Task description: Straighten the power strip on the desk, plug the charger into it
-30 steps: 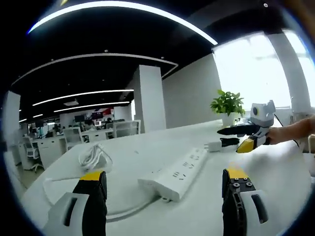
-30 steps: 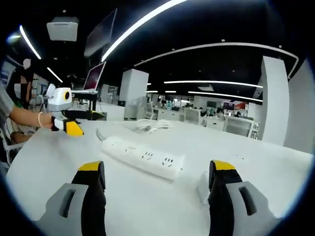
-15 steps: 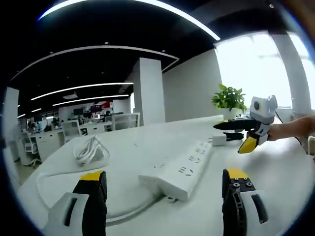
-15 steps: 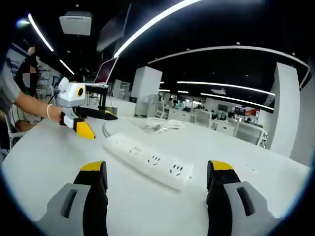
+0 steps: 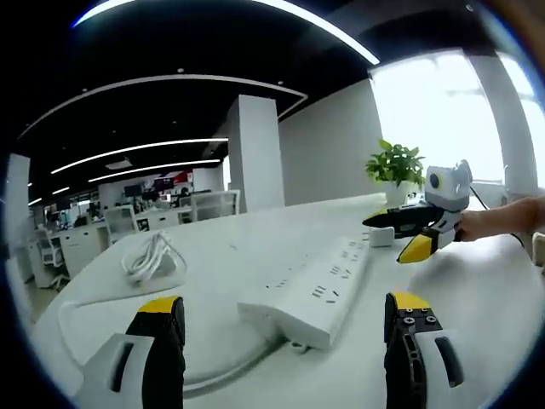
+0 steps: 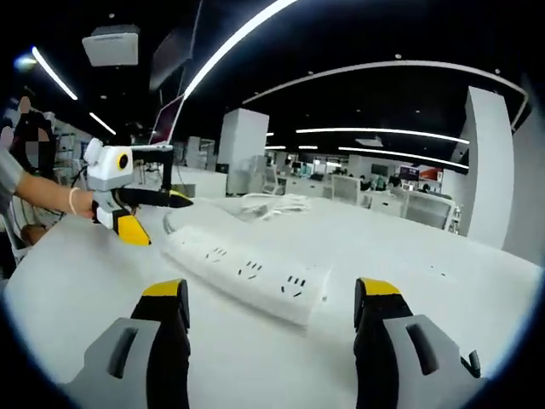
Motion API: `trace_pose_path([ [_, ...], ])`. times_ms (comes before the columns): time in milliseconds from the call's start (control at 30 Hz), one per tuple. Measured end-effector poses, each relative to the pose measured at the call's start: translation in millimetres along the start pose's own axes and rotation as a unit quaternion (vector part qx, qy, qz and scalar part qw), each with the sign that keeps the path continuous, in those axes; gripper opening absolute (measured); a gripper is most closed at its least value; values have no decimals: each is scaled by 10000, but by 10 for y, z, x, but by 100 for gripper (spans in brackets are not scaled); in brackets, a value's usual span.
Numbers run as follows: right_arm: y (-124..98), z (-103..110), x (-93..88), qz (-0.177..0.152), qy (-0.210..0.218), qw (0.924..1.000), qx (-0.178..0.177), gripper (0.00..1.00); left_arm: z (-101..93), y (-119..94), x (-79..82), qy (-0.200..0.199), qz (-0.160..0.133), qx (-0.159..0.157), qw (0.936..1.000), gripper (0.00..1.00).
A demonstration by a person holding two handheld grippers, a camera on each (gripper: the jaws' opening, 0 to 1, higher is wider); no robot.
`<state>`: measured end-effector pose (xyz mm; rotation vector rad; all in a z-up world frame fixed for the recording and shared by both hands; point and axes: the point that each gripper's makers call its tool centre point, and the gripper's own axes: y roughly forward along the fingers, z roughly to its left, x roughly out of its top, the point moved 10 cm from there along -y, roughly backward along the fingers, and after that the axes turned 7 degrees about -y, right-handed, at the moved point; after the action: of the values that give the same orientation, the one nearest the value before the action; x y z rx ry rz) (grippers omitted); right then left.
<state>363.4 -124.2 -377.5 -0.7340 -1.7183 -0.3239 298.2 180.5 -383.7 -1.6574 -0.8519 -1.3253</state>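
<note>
Power strip lies on the white counter between both wide-spread claws, left claw and right claw, neither holding anything.

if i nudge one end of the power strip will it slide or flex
The strip looks like a rigid plastic bar, so it likely pivots whole rather than flexing. The smooth desk suggests easy sliding. Its cord may drag and resist somewhat.

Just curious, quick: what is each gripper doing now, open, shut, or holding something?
Left gripper: open, holding nothing, the power strip lying ahead of it.
Right gripper: open, holding nothing.
</note>
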Motion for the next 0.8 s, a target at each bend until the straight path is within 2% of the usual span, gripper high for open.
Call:
trace_pose_path([
  [200,13,-26,-45,108,103,9999,-38,76,35,32,-20,-108,131,28,9999,99],
  [367,44,-24,-70,206,67,9998,14,72,35,70,-71,-172,353,20,9992,99],
  [567,76,-13,-71,293,28,9996,53,69,25,87,-69,-176,379,7,9991,99],
  [800,87,1,-62,378,65,9993,25,59,17,122,-63,-174,460,-56,9988,94],
])
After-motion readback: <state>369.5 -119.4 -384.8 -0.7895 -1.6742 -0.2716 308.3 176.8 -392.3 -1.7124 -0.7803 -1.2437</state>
